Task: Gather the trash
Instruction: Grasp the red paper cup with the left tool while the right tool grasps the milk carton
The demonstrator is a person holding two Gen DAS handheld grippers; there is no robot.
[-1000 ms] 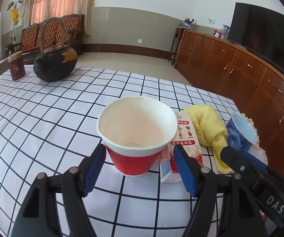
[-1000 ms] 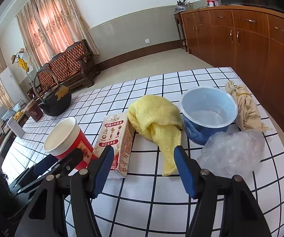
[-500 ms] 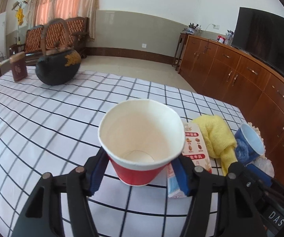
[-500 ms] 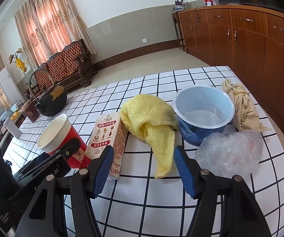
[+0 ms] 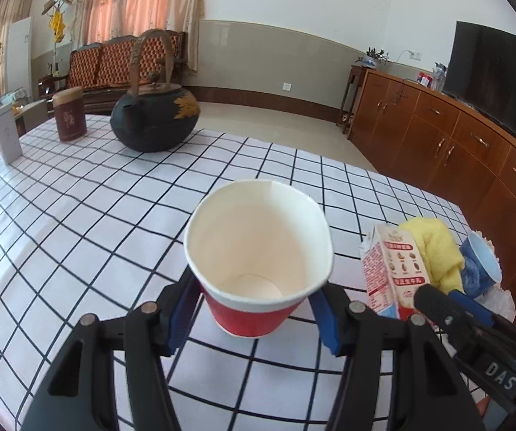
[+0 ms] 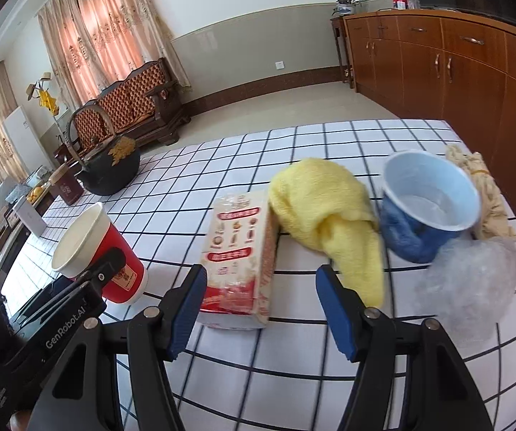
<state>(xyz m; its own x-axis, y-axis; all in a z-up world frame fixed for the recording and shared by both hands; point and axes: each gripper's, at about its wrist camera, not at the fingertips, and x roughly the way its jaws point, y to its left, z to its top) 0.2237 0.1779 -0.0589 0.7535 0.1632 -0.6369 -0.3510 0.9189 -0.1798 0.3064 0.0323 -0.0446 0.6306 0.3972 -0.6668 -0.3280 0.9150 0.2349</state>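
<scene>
Tablecloth w/ black grid (image 5: pixel 78 215) holds the trash. Red paper cup w/ white rim (image 5: pixel 258 251), squeezed by left gripper (image 5: pixel 254 314), could crush or slip. Right gripper (image 6: pixel 258 298), spread wide, could tip pink milk carton (image 6: pixel 238 251) at its 12 o'clock.

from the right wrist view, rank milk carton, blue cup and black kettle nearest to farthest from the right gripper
1. milk carton, just ahead of the right gripper, by its left finger.
2. blue cup, ahead to the right.
3. black kettle, far left across the table.
</scene>
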